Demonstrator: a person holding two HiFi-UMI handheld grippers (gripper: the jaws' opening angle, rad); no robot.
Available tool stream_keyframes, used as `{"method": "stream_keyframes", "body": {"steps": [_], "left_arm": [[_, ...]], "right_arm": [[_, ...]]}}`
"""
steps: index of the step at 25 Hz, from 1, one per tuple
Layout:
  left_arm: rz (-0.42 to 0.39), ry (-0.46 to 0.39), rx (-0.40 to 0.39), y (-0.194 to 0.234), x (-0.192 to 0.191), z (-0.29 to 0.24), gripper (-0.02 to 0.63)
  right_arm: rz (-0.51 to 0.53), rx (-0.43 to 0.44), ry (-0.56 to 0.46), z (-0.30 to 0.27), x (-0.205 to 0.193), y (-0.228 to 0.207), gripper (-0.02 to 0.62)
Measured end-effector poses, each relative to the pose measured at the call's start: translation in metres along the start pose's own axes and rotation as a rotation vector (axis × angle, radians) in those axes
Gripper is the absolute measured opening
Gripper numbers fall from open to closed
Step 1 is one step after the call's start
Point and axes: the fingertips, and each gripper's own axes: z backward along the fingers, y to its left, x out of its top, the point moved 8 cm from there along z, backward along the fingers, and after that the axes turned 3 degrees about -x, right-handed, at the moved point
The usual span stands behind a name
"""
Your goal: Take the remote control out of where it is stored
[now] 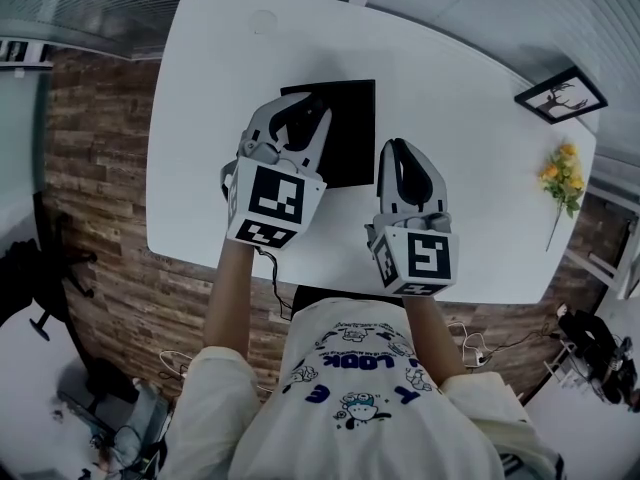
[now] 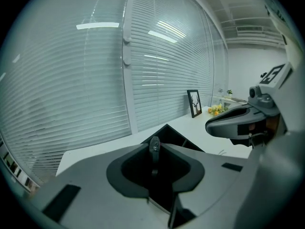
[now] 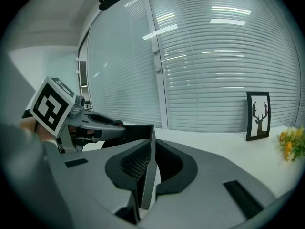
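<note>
A black storage box (image 1: 352, 118) stands open in the middle of the white table (image 1: 215, 88). My left gripper (image 1: 300, 116) reaches into it from above. In the left gripper view its jaws stand nearly together around a slim dark remote control (image 2: 154, 145) that sticks up on end out of the box (image 2: 183, 138); the left gripper (image 2: 154, 150) is shut on that remote. My right gripper (image 1: 397, 153) is at the box's right edge. In the right gripper view a thin wall (image 3: 148, 173) of the box is pinched between the shut jaws of the right gripper (image 3: 151, 144).
A framed deer picture (image 1: 560, 93) stands at the table's far right corner, with yellow flowers (image 1: 562, 173) lying near the right edge. Window blinds (image 2: 157, 56) run behind the table. A person's torso and forearms fill the near side of the head view.
</note>
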Motion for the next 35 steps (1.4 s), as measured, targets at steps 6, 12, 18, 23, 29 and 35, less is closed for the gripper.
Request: {"method": "stream_keyframes", "body": {"steps": [6, 12, 18, 23, 29, 35], "left_arm": [[-0.026, 0.004, 0.035, -0.003, -0.001, -0.001, 0.074], [0.027, -0.020, 0.044, 0.001, 0.004, 0.007, 0.071], [0.044, -0.070, 0.065, -0.001, 0.017, 0.026, 0.071], [0.031, -0.107, 0.105, -0.009, 0.031, 0.048, 0.071], [0.020, -0.153, 0.152, -0.020, 0.053, 0.075, 0.071], [-0.003, -0.186, 0.206, -0.041, 0.069, 0.108, 0.071]], "right_arm": [[0.000, -0.009, 0.003, 0.002, -0.002, -0.003, 0.049], [-0.001, -0.006, -0.003, 0.006, -0.002, -0.001, 0.049], [0.002, 0.020, -0.031, 0.014, 0.002, 0.004, 0.049], [0.010, 0.044, -0.060, 0.028, 0.009, 0.006, 0.049], [0.009, 0.077, -0.103, 0.050, 0.018, 0.007, 0.049], [0.020, 0.129, -0.151, 0.074, 0.030, 0.014, 0.049]]}}
